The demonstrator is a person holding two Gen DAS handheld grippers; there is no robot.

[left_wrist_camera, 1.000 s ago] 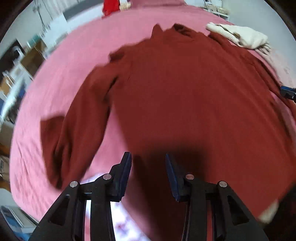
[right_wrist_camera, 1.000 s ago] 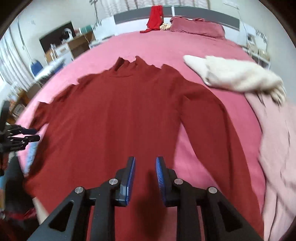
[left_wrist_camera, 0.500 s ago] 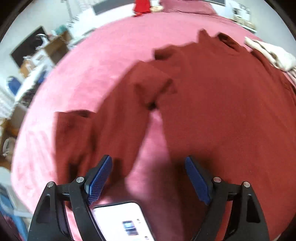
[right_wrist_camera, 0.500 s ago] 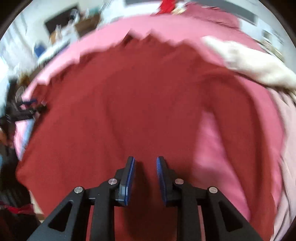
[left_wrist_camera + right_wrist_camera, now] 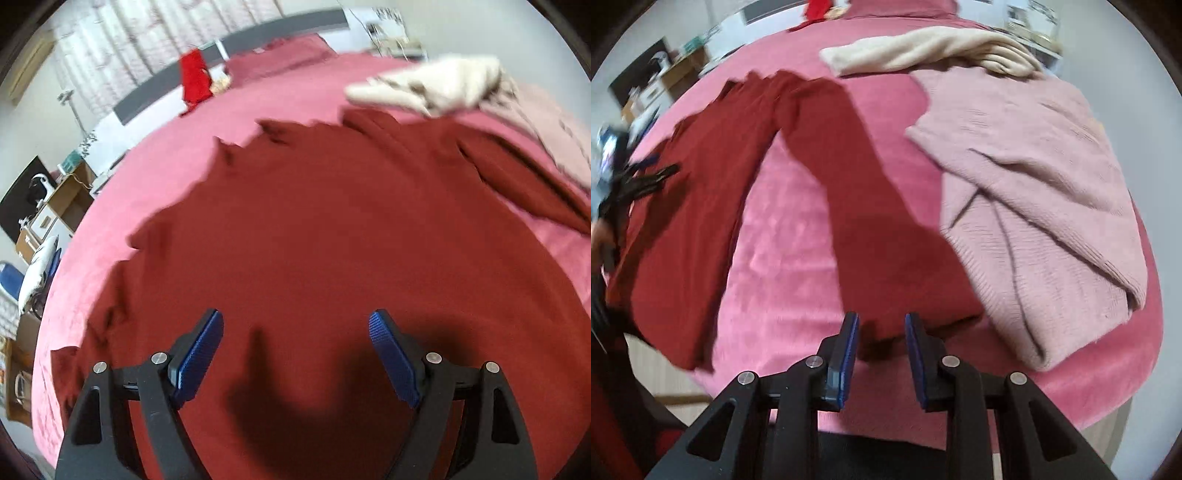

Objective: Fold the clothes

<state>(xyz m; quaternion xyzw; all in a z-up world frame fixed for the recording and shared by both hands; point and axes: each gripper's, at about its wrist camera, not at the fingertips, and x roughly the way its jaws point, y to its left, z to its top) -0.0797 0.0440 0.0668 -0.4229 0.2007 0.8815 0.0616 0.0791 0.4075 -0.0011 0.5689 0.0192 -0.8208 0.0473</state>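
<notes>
A dark red sweater [image 5: 332, 240] lies spread flat on the pink bed [image 5: 155, 177]. My left gripper [image 5: 295, 317] hovers over its lower body, jaws wide open with nothing between them. In the right wrist view the sweater's sleeve [image 5: 857, 192] runs down toward me, and its cuff ends just beyond my right gripper [image 5: 881, 319]. That gripper's blue pads stand a narrow gap apart and grip nothing. The left gripper [image 5: 646, 177] also shows blurred at the far left, above the sweater's body [image 5: 683, 221].
A cream sweater [image 5: 923, 51] lies at the far side, and a pale pink knit sweater [image 5: 1034, 184] lies right of the sleeve. A red cloth [image 5: 194, 79] hangs at the headboard. The bed's near edge [image 5: 1071, 391] is close below my right gripper; furniture stands off left.
My left gripper opened wide and swung from the left sleeve to over the sweater's body. My right gripper moved right, from the body to the right sleeve's cuff at the bed's edge.
</notes>
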